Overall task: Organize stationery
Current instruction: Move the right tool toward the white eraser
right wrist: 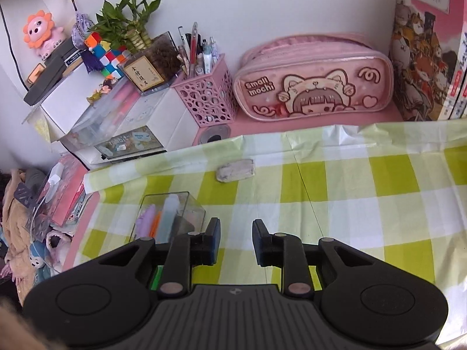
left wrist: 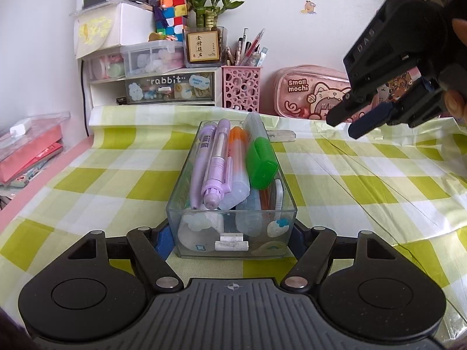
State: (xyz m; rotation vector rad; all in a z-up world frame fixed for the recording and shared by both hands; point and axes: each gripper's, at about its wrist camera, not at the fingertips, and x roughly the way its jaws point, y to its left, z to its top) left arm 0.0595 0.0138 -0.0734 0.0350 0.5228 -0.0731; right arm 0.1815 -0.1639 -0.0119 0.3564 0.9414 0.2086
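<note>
The left tongs sit low on the table, spread wide around the near end of a clear rectangular box, blue pads just beside both of its side walls; whether they press on it I cannot tell. The right tongs hang in the air above the right side of the cloth, part open with nothing between them, tilted down and leftward, a person's fingers wrapped on the handle.

The box stands on the green-and-white checked tablecloth, nearer the left edge, its glassy walls dotted with cloud stickers. Inside lie a lilac pen, an orange-tipped marker and a glossy green cap, all lengthwise. Beyond its far end, a smudged white eraser lies flat on the cloth.

Along the table's back edge stand a pink perforated pen cup and a shiny pink pencil case printed "Small mochi". At the back left corner, a clear drawer reads "rabbit".
</note>
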